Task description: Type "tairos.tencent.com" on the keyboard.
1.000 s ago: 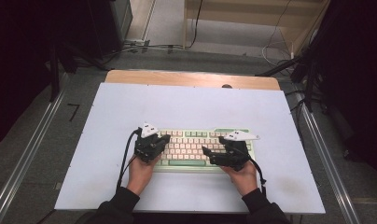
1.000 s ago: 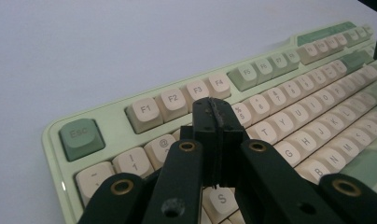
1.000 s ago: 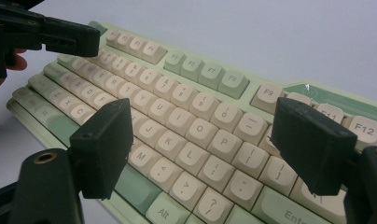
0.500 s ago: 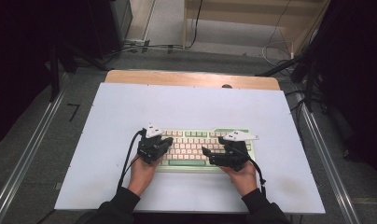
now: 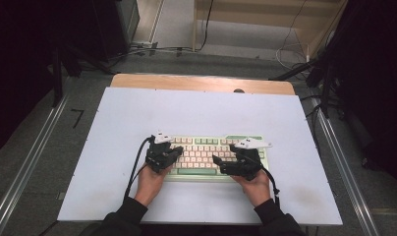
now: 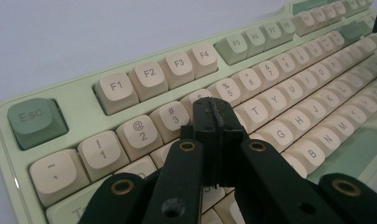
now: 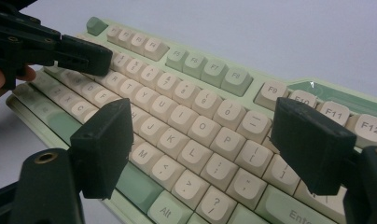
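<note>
I am holding my left gripper (image 6: 213, 122) pressed together, its tip hovering over the keyboard (image 6: 289, 88) near the 4 key. I am keeping my right gripper (image 7: 203, 149) spread wide above the right-hand keys. The keyboard is lying on the white tabletop (image 5: 196, 113), toward its near edge.

A pale green keyboard (image 5: 206, 156) lies on the white table (image 5: 196, 113).
</note>
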`<action>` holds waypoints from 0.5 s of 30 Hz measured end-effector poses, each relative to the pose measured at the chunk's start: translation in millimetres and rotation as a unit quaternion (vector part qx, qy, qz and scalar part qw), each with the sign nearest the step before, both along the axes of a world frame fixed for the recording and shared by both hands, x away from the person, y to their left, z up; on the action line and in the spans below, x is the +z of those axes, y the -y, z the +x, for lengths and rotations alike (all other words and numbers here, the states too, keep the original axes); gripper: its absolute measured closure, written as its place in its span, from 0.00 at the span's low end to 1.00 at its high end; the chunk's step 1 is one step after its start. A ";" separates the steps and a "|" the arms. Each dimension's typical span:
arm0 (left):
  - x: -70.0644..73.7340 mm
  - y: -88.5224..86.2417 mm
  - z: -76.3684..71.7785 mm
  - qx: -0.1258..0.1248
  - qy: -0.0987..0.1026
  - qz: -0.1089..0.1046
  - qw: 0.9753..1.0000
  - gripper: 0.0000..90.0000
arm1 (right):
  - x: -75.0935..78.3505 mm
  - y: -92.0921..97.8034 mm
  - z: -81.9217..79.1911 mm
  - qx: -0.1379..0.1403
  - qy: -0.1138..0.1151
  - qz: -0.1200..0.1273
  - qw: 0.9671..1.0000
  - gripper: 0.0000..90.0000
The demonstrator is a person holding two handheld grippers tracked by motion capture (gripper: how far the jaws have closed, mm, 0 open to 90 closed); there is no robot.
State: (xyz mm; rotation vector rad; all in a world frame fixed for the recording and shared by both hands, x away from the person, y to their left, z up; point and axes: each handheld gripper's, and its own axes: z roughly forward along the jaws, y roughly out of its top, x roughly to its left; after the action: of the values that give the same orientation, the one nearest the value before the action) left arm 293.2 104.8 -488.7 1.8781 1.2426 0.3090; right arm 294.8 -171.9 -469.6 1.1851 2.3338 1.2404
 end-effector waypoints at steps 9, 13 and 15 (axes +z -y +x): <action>16.1 -13.4 -8.8 0.019 0.064 -0.051 0.996 0.37 | -0.1 -0.2 -0.5 0.001 0.003 -0.001 1.000 0.29; 18.0 -16.5 -10.8 0.037 0.076 -0.055 0.995 0.29 | -0.1 -0.7 -1.8 0.006 0.006 0.003 1.000 0.49; 17.3 -18.6 -10.9 0.041 0.076 -0.057 0.995 0.28 | -0.2 -0.7 -1.6 0.015 0.004 0.007 1.000 0.59</action>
State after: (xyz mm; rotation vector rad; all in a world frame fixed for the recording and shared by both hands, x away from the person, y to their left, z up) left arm 282.3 123.5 -471.4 1.6768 1.2101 0.4083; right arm 293.2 -171.2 -469.9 1.1517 2.3487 1.2714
